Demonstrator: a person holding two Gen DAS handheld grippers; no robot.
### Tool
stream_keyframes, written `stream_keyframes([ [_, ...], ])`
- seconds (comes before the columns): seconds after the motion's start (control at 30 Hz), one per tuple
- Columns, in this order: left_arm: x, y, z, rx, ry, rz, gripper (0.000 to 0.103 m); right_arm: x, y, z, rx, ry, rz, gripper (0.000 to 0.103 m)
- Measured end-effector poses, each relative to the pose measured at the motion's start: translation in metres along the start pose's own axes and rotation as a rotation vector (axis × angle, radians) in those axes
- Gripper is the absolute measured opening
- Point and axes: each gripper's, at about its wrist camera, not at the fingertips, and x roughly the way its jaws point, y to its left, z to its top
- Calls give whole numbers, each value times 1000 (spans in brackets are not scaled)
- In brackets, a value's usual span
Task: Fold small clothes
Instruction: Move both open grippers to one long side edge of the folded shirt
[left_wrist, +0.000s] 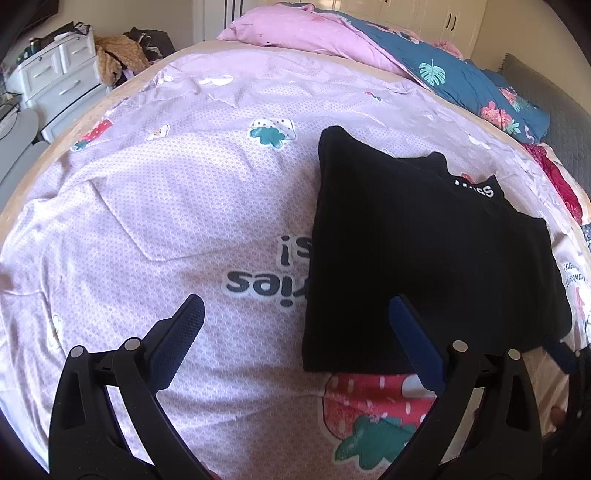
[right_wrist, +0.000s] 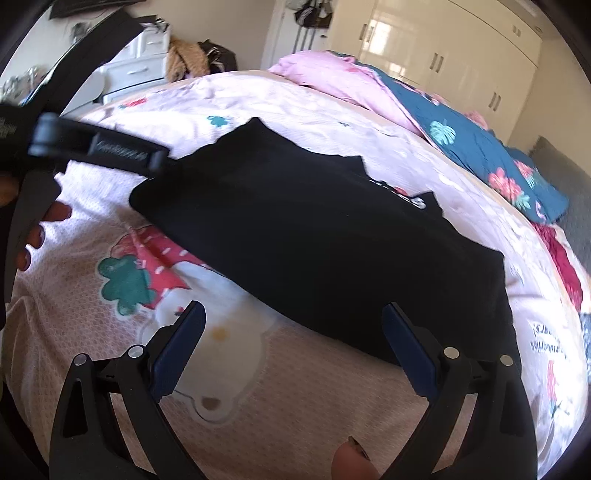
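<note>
Above the near edge of the bed, the left gripper hangs with its blue-padded fingers spread wide and nothing between them; its right finger overlaps the near left corner of the black garment in the picture, though I cannot tell whether it touches the cloth. The right gripper is likewise wide apart and empty, poised just short of the garment's near edge. From this spacing I judge that both tools are set either to take the near hem for another fold or have let the cloth go.

Spread flat on the lilac strawberry-print bedsheet, the garment already forms a rough rectangle with straight sides, so it looks partly folded. White lettering shows at its far edge, mostly tucked under; only "SS" or similar can be made out. On the sheet, upside-down dark print reads "ries" with an exclamation mark, half covered by the garment.

Beyond lie a pink quilt and a teal floral pillow.
</note>
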Motion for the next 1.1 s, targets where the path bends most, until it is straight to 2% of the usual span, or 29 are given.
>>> stream_keyframes([
  [0.53, 21, 31, 30, -91, -2, -9, 94, 44, 46, 24, -169, 20, -39, 96],
  [0.73, 34, 45, 36, -163, 12, -50, 94, 57, 51, 37, -191, 18, -50, 96],
  [0.97, 43, 41, 45, -161, 6, -67, 94, 72, 68, 55, -253, -19, -104, 95],
  [1.03, 44, 41, 48, -161, 4, -72, 94, 74, 69, 58, -260, -39, -113, 93],
  [1.1, 46, 41, 51, -161, 4, -71, 94, 74, 70, 59, -272, -63, -107, 79],
])
